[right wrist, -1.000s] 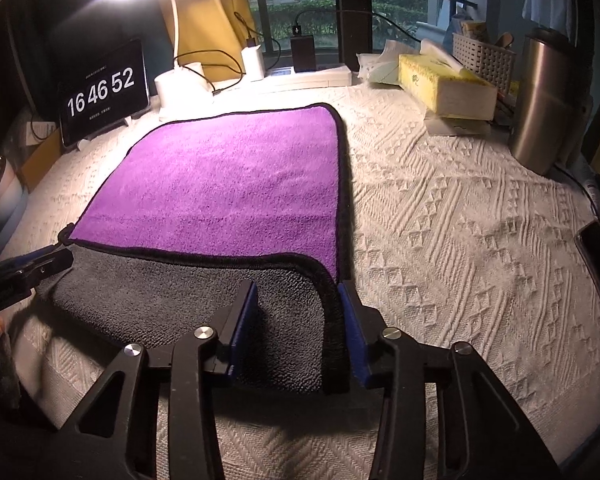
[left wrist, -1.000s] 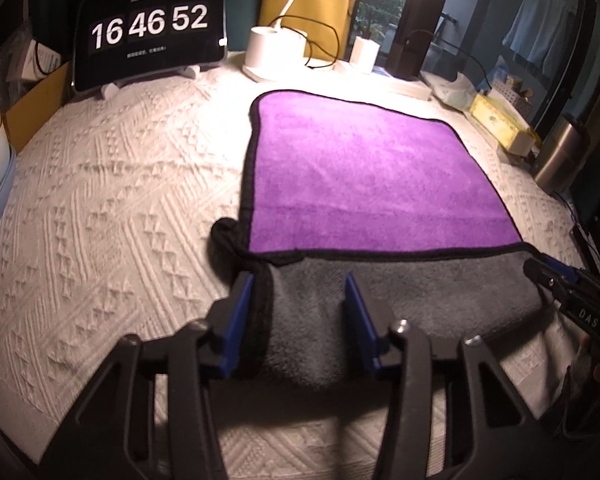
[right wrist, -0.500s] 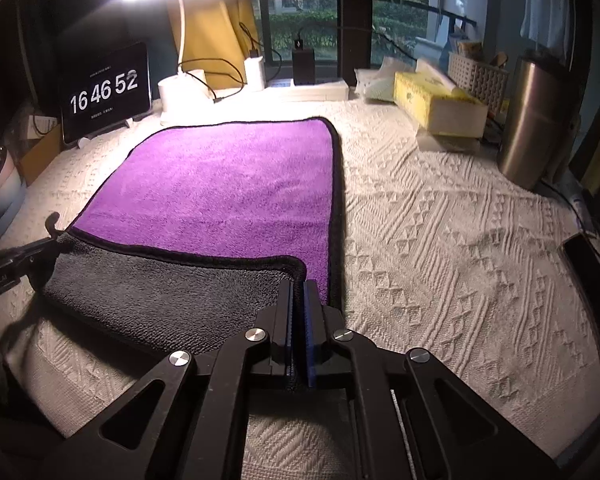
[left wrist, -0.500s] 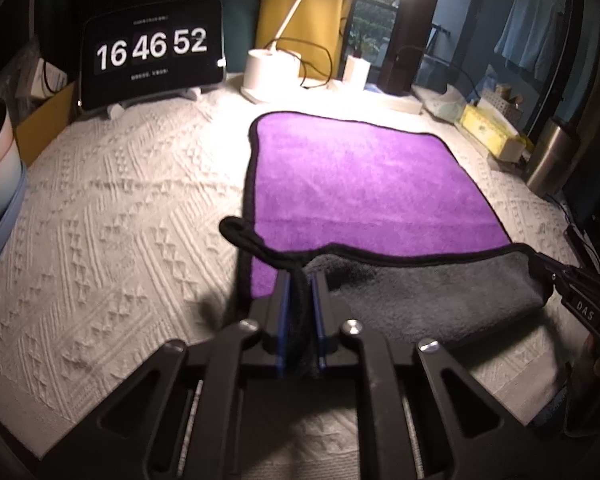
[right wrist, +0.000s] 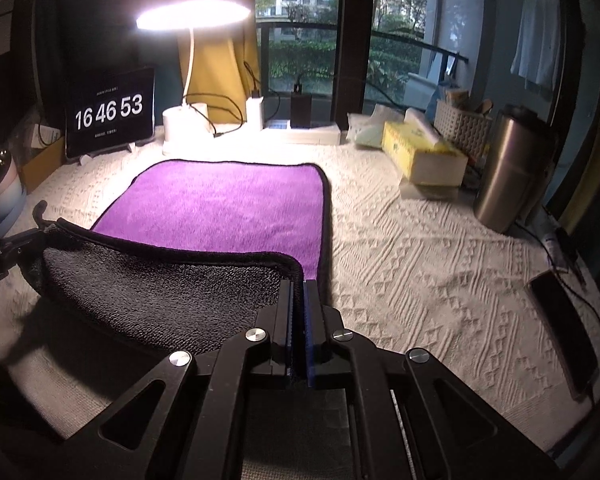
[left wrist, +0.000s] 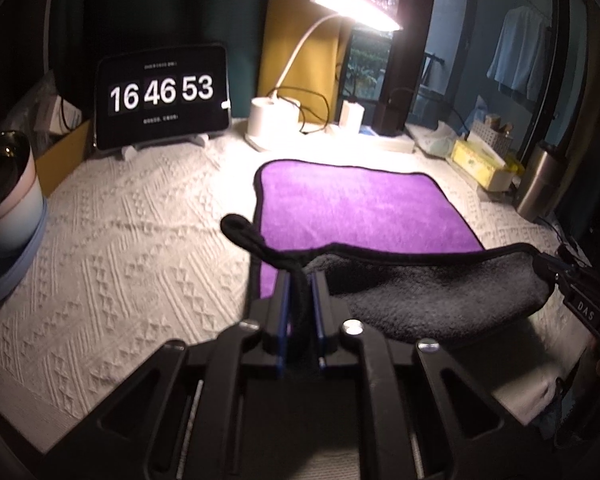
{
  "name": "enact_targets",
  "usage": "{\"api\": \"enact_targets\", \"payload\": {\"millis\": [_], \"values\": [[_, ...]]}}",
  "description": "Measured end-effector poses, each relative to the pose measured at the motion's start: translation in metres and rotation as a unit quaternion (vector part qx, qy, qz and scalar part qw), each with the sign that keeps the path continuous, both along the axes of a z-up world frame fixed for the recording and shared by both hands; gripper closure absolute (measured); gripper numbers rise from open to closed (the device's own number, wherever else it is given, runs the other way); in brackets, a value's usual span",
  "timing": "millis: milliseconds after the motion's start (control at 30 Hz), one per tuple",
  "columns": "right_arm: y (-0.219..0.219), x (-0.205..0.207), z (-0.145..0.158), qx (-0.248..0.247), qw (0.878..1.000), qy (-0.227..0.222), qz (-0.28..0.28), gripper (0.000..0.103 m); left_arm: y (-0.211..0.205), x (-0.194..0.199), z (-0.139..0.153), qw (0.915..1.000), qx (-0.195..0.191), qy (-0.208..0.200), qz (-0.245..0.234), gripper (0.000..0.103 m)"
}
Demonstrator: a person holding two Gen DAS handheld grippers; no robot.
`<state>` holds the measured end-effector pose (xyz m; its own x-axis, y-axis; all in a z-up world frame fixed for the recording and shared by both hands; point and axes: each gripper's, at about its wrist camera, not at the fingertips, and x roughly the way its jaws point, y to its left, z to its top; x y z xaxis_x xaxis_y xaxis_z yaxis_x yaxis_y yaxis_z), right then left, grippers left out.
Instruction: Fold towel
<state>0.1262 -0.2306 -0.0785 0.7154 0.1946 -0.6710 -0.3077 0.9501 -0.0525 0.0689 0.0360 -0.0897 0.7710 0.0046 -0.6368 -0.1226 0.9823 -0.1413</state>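
The towel (left wrist: pixel 364 208) lies on the tabletop (left wrist: pixel 132 248), which has a bumpy white cloth on it. The far part of the towel is flat and shows its purple side. The near edge is lifted up and shows its gray side.

The left gripper (left wrist: pixel 300 280) has its fingers squeezed tight on the near left corner. A little black loop on that corner pokes up past them. The right gripper (right wrist: pixel 298 292) has its fingers squeezed tight on the near right corner. The gray edge hangs between the two grippers and sags a bit in the middle.

The step now looks like the first fold: bring the near edge over to the far edge. To do it well, both grippers should go up and forward at the same speed, so the edge stays straight. Keeping them well apart would pull the sag flat. The near corners should land right on the far corners, by the lamp (right wrist: pixel 186 120). The fingers should not let go until the edge is lying down. If one side goes faster, the fold could turn out crooked. Lifting too high could drag the flat part out of place.
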Motion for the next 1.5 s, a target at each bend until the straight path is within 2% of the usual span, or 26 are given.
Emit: {"api": "enact_targets", "payload": {"millis": [667,1500], "values": [[0.002,0.017,0.019,0.003,0.999,-0.039,-0.005,0.098,0.002,0.016,0.022,0.9989,0.008,-0.045,0.008,0.092],[0.009,0.077,0.022,0.003,0.998,-0.056,-0.002,0.098,0.011,0.066,0.027,0.9981,0.010,-0.060,0.005,0.092]]}}
